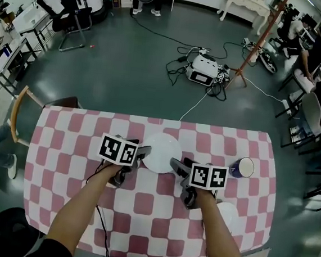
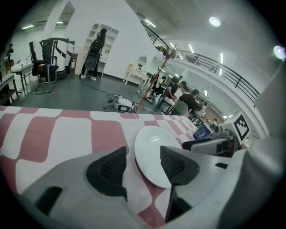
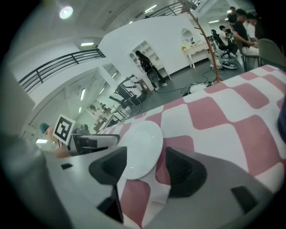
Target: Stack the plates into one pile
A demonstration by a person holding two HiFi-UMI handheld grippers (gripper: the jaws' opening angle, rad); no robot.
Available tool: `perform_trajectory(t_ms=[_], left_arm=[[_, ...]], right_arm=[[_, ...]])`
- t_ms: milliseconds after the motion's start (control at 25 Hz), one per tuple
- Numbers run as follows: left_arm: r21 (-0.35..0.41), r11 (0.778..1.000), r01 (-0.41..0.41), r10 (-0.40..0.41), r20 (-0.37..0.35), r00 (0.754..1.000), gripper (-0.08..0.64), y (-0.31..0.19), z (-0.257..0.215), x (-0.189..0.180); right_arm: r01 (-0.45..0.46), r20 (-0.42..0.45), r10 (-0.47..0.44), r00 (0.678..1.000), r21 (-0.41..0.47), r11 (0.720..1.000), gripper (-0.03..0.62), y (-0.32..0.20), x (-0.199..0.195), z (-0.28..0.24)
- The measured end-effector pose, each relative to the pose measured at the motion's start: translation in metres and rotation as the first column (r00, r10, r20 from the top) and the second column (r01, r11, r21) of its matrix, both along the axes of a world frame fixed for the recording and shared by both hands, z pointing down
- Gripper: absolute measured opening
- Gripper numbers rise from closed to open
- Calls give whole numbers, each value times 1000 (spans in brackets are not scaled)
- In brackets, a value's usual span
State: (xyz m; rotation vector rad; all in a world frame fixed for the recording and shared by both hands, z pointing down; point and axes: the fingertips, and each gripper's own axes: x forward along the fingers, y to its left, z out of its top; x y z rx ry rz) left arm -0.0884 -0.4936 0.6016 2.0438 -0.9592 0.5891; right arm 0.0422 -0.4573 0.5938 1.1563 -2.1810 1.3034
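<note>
A white plate (image 1: 162,152) lies flat in the middle of the pink-and-white checked table (image 1: 68,144). My left gripper (image 1: 142,150) stands open at the plate's left rim, my right gripper (image 1: 175,165) open at its near right rim. In the left gripper view the plate (image 2: 154,152) reaches between the spread jaws of the left gripper (image 2: 140,167), and the right pad overlaps its edge. In the right gripper view the plate (image 3: 140,150) lies just ahead of the right gripper (image 3: 145,169), which holds nothing. A second white plate (image 1: 228,213) sits near the table's front right, partly behind my right forearm.
A blue mug (image 1: 242,167) stands right of the right gripper. A wooden chair (image 1: 20,111) is at the table's left corner. On the floor beyond the table lie a white device with cables (image 1: 203,70) and a stand. People sit at desks far right.
</note>
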Motion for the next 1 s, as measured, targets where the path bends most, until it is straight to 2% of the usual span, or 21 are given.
perform_trajectory(t_ms=[160, 280, 400, 520, 640, 1000], left_arm=[[-26, 999, -25, 25, -3, 1000, 235, 2, 7, 7], [-23, 999, -26, 27, 8, 1000, 191, 2, 10, 9], [-23, 1000, -17, 17, 28, 999, 145, 1, 13, 8], [-5, 1000, -6, 6, 74, 997, 91, -2, 15, 4], [2, 1000, 0, 0, 80, 997, 84, -2, 13, 3], [61, 998, -15, 10, 75, 997, 60, 9, -21, 21]], right_arm=[[-13, 48, 16, 999, -53, 999, 264, 2, -7, 8], [-42, 52, 44, 998, -56, 998, 213, 2, -6, 11], [-67, 47, 70, 996, -68, 995, 191, 0, -3, 14], [-92, 3, 93, 996, -65, 994, 126, -2, 3, 18], [-120, -8, 120, 993, -64, 991, 69, -1, 8, 19], [-176, 43, 177, 983, -18, 984, 40, 12, 31, -13]])
